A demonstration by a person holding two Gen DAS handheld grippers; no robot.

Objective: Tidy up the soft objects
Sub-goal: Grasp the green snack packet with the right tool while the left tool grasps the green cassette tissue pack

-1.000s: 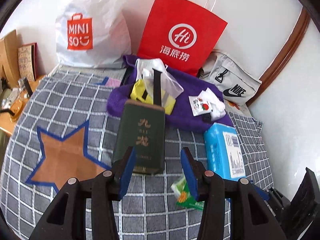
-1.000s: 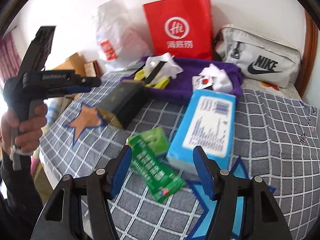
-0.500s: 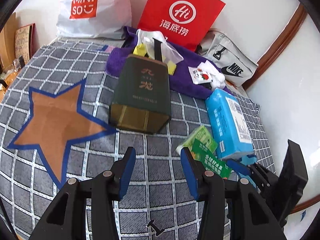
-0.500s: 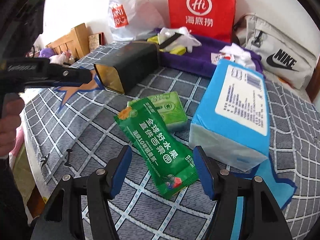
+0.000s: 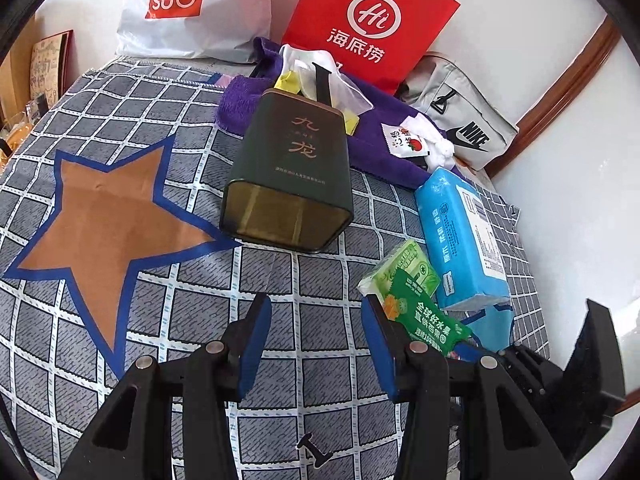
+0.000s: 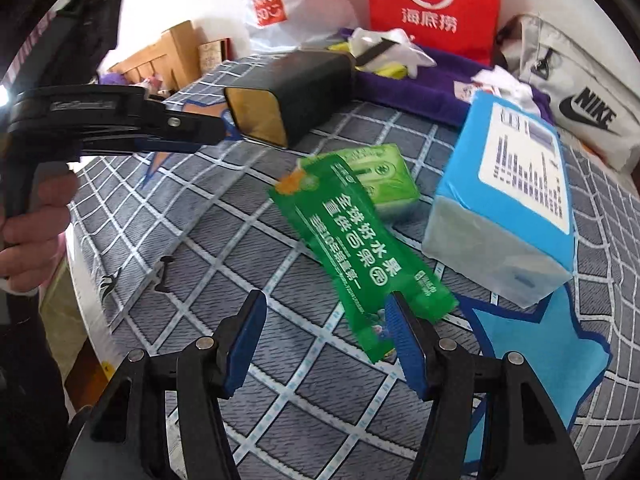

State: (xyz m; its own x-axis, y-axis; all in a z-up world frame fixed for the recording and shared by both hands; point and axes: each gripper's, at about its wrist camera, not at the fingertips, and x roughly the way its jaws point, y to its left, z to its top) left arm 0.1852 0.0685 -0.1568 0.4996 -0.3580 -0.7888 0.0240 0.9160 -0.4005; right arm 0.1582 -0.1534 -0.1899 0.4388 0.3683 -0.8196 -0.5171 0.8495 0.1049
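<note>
A green sachet (image 6: 360, 248) lies on the checked bedspread (image 6: 240, 264), partly over a small green tissue pack (image 6: 384, 180). A blue tissue pack (image 6: 512, 200) lies to their right. My right gripper (image 6: 324, 332) is open just in front of the sachet, its right finger at the sachet's near end. My left gripper (image 5: 316, 340) is open and empty above the bedspread (image 5: 208, 312), left of the sachet (image 5: 424, 312) and small green pack (image 5: 404, 268). The blue tissue pack (image 5: 460, 236) lies beyond them.
A dark green open tin (image 5: 292, 172) lies on its side mid-bed. Behind it lie a purple towel (image 5: 384, 148) with small items, a red bag (image 5: 368, 24), a white Miniso bag (image 5: 184, 4) and a grey Nike pouch (image 5: 460, 128). The bed edge drops at left (image 6: 92, 288).
Both grippers have moved nearer to the bedspread and the green packs. The right gripper's finger now reaches the sachet's near end. Both stay open.
</note>
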